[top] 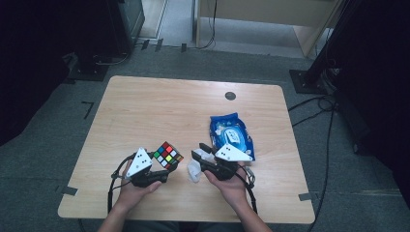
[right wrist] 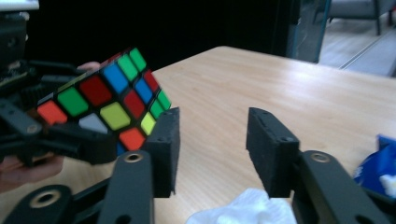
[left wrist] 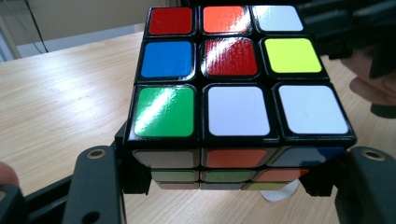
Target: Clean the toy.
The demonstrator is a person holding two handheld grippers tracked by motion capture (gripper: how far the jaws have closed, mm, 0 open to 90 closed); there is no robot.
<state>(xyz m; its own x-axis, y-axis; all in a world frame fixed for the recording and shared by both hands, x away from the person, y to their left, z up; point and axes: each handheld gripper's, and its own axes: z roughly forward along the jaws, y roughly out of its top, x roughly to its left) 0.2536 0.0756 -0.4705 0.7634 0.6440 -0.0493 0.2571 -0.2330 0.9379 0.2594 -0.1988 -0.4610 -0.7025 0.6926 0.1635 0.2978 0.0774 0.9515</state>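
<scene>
The left gripper (top: 155,170) is clamped on the puzzle cube (top: 168,154), holding it clear of the table (top: 145,111) near the front edge. In the left gripper view the pads press the cube's (left wrist: 243,88) lower side faces; the bottom layers are partly hidden behind the jaws. The right gripper (top: 199,151) stands with its jaws apart and nothing between the pads (right wrist: 268,149). A crumpled white tissue (top: 194,171) lies just beneath it, its lower part cut off in the right gripper view. The blue wipes pack (top: 231,134) lies behind, partly covered by the right gripper's grey plate.
</scene>
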